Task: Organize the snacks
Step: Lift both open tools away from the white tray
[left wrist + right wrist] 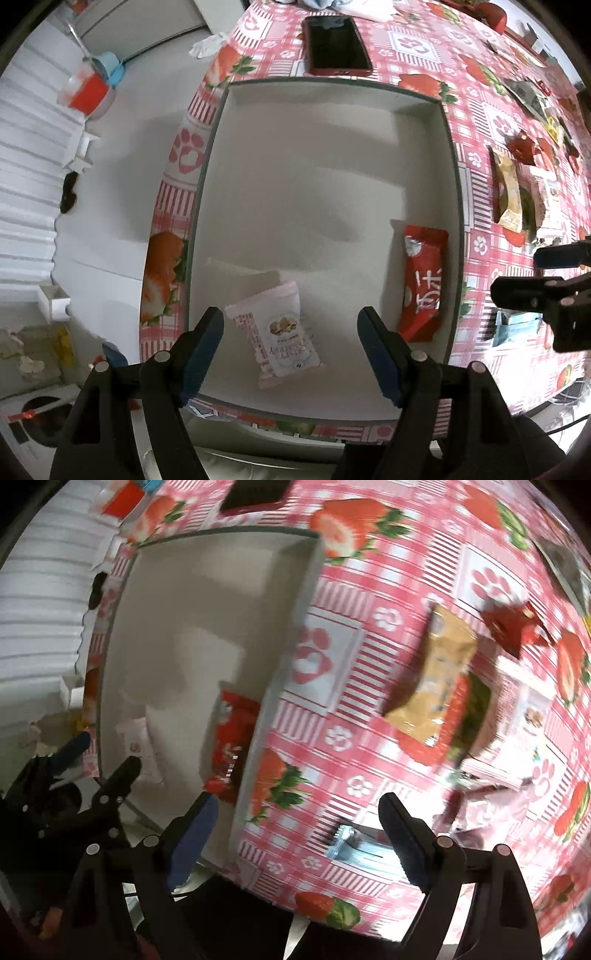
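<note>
Blue-wrapped snack (354, 843) lies between my right gripper's (295, 825) spread, empty jaws, long axis across them; my left gripper (291, 343), also spread, hangs over the tray (207, 177).

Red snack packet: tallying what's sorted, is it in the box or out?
In. The red snack packet lies flat on the box floor, against its right wall.

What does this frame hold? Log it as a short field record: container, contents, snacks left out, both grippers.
container: shallow white box on strawberry-print tablecloth
in box: pale pink snack packet; red snack packet
outside box: tan snack packet, small red wrapper, blue-silver packet
also on table: phone in red case
left gripper: open, above pink packet, not gripping
right gripper: open, empty, over tablecloth beside box
</note>
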`<state>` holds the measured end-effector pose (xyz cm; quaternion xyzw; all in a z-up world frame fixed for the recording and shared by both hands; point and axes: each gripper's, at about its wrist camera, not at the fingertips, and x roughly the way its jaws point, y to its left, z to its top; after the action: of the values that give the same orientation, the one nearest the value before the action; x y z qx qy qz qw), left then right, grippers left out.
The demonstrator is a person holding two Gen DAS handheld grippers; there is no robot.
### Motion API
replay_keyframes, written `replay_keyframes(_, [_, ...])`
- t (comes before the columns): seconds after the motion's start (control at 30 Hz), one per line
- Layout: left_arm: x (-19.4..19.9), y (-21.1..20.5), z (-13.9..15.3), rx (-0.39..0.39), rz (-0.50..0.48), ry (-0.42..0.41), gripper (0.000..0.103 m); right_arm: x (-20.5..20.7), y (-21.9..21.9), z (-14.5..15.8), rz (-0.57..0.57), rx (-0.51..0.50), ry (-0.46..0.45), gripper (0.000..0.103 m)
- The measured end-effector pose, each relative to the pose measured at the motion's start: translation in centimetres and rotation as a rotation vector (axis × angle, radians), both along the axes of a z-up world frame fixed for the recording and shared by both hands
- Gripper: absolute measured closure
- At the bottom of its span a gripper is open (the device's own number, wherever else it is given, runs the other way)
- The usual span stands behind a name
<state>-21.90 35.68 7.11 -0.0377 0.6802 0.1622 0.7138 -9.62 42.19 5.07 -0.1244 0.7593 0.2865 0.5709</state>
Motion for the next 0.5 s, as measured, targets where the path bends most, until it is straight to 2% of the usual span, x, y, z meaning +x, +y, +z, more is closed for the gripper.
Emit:
replay_keyframes(0.13, [0.7, -0.6, 0.1, 0.011, -0.018, -0.002, 0.025, 0.5, -1.4, -0.1, -0.035, -0.006, -0.001, 0.013])
replay_keyframes(0.17, [0.7, -0.9, 0.1, 0.014, -0.023, -0.002, 0.025, 0.6, -1.6, -0.1, -0.045, -0.008, 0.000, 0.000])
replay_keyframes(0.5, [1.0, -2.5, 0.4, 0.048, -0.070, 0.001, 0.025, 0.8, -4.7, -0.6, -0.115, 0.005, 0.000, 0.000])
